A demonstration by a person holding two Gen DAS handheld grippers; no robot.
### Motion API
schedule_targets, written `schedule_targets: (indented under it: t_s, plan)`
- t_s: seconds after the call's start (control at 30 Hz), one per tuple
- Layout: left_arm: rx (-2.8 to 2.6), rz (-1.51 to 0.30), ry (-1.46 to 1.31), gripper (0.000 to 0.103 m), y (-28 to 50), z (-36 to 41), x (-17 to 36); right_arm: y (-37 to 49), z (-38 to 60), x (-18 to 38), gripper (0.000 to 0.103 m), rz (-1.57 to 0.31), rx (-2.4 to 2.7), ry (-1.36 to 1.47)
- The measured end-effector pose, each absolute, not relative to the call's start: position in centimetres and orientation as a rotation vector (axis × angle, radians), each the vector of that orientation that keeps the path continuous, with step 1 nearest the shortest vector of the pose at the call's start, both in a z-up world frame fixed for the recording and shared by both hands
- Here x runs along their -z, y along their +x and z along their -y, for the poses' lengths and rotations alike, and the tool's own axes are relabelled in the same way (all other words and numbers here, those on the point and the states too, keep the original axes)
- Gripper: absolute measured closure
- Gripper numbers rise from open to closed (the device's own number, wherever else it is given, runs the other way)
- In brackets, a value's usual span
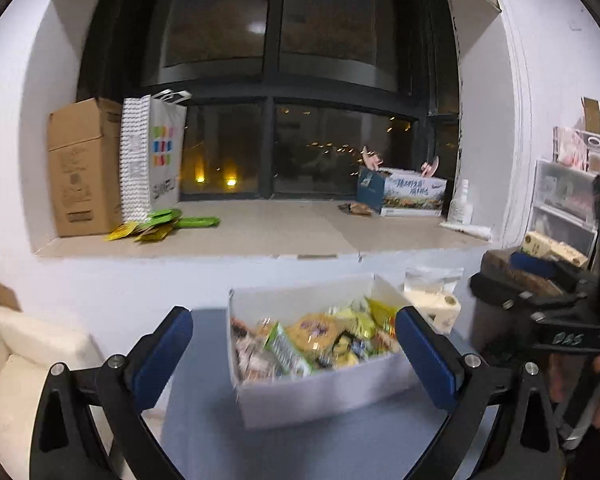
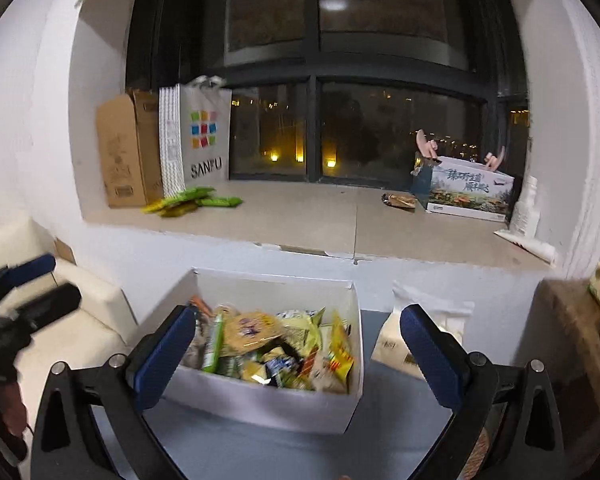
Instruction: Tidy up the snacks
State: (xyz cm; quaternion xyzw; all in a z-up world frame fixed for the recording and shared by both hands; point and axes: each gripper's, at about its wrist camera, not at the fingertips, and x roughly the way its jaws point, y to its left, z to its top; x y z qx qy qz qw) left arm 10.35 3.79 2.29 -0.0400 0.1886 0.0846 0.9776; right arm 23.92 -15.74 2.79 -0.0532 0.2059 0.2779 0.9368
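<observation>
Your left hand-held gripper [image 1: 294,356] and right hand-held gripper [image 2: 298,350] both hung wide open and empty above the white box [image 2: 260,400] on the grey desk [image 2: 260,452]. The box was heaped with loose snack packets [image 2: 268,344], seemingly light, crinkly and slippery; you would do best to pinch one by its sealed edge. More green packets [image 2: 196,200] lay on the windowsill [image 2: 300,224], well apart.
</observation>
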Motion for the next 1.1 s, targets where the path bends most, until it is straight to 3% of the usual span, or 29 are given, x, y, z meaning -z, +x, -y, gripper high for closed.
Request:
schedule_targets:
  t_s: [0.3, 0.5, 1.1]
  plan:
    - [-0.139, -0.415, -0.118, 0.0, 2.3, -1.3, -0.8, 13.7, 19.4, -2.2, 0.0, -0.37, -0.606, -0.094]
    - [-0.068, -0.451, -0.127, 0.0, -0.1, 0.8, 0.0, 10.2, 22.6, -0.3, 0.0, -0.447, -0.624, -0.028]
    - [-0.095, -0.464, -0.133, 0.0, 0.2, 0.8, -0.3, 9.6, 23.0, 0.3, 0.0, -0.48, -0.63, -0.03]
